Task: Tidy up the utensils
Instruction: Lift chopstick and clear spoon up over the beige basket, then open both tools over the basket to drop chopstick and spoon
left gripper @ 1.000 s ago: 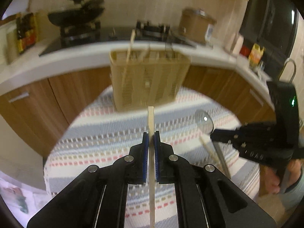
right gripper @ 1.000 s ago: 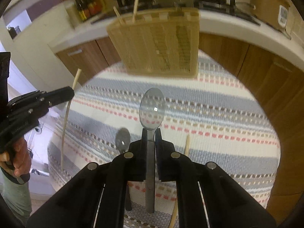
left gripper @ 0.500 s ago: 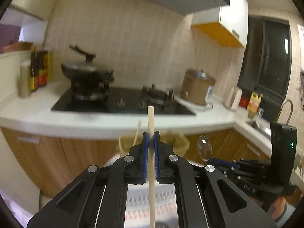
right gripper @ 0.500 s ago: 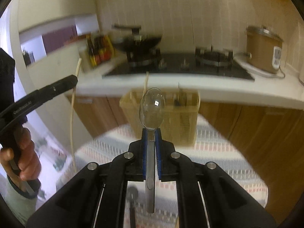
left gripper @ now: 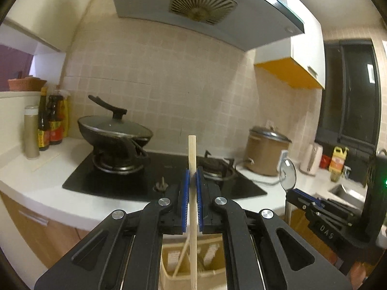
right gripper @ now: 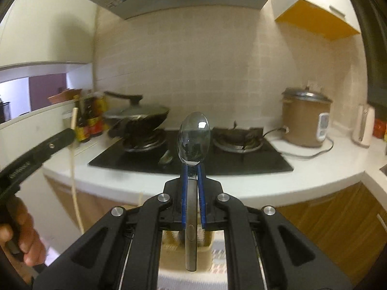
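Observation:
My left gripper (left gripper: 192, 171) is shut on a pale wooden chopstick (left gripper: 192, 154) that stands upright between its blue pads. The right gripper (right gripper: 192, 168) is shut on a metal spoon (right gripper: 193, 140), bowl up, handle hanging below the pads. Both are raised and point almost level at the kitchen counter. A woven utensil basket (left gripper: 169, 273) shows low between the left gripper's arms, with a chopstick leaning in it; in the right wrist view the basket (right gripper: 169, 249) sits low behind the spoon handle. The left gripper (right gripper: 70, 134) with its chopstick (right gripper: 73, 169) shows at the left of the right wrist view.
Ahead is a white counter (left gripper: 36, 188) with a black hob (left gripper: 150, 178), a lidded wok (left gripper: 113, 130), sauce bottles (left gripper: 52, 120) and a brown rice cooker (left gripper: 266, 152). A range hood (left gripper: 205, 9) hangs above. A sink (left gripper: 343, 191) lies far right. A person's hand (right gripper: 21, 236) holds the left gripper.
Both grippers have risen and tilted up from the striped cloth and basket, so the counter, hob and hood now fill the views. The basket has dropped to the bottom. Chopstick and spoon stay gripped.

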A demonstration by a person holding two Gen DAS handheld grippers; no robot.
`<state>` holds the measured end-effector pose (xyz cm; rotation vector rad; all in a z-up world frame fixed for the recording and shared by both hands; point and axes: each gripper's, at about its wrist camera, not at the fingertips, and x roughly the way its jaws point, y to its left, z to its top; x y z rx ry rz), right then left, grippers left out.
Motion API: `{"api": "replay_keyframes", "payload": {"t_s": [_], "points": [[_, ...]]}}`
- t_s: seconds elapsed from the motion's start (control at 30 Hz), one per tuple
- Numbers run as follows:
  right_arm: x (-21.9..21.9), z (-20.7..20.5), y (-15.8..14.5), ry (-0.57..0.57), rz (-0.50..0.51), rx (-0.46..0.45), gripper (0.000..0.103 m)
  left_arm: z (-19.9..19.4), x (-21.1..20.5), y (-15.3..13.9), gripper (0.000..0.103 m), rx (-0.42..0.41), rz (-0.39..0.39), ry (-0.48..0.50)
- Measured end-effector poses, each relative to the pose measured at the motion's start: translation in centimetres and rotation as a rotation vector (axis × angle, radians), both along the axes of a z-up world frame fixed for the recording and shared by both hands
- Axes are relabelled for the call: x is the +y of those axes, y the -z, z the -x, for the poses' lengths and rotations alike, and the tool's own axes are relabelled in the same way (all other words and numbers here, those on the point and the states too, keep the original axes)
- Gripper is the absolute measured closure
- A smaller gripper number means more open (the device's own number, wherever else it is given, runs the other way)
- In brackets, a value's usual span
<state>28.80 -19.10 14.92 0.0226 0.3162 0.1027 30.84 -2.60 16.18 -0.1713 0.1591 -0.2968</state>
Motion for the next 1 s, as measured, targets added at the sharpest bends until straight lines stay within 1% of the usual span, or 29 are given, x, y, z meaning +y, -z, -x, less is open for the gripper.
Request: {"api": "replay_keyframes", "payload": {"t_s": [0.1, 0.17, 0.33, 0.5, 0.73, 0.83, 1.0], "points": [[-0.2, -1.9, 0.7, -0.002, -0.012, -0.011, 0.097, -1.6, 0.4, 0.2, 0.099, -0.024, 0.032, -0.006], [0.0, -2.9, 1.4, 0.011, 0.004, -0.032, 0.097, -2.4, 0.5, 0.6, 0.099, -0.03, 0.047, -0.024], [-0.2, -4.5, 3.6, 0.004, 0.007, -0.024, 0.097, -4.6, 1.2, 2.4, 0.099, -0.007, 0.089, -0.056], [-0.6, -5.6, 5.7, -0.003, 0.0, -0.006, 0.097, -5.9, 1.1, 4.5, 0.099, 0.003, 0.08, -0.083], [-0.6, -6.1, 7.8, -0.009, 0.009, 0.02, 0.097, -6.8, 1.6, 7.2, 0.099, 0.043, 0.091, -0.078], [-0.6, -6.0, 8.4, -0.011, 0.009, 0.034, 0.097, -6.6, 1.6, 7.8, 0.099, 0.055, 0.089, -0.065], [-0.7, -5.1, 8.8, -0.023, -0.004, 0.065, 0.096, -5.7, 1.7, 8.3, 0.098, 0.073, 0.063, -0.031]]}}
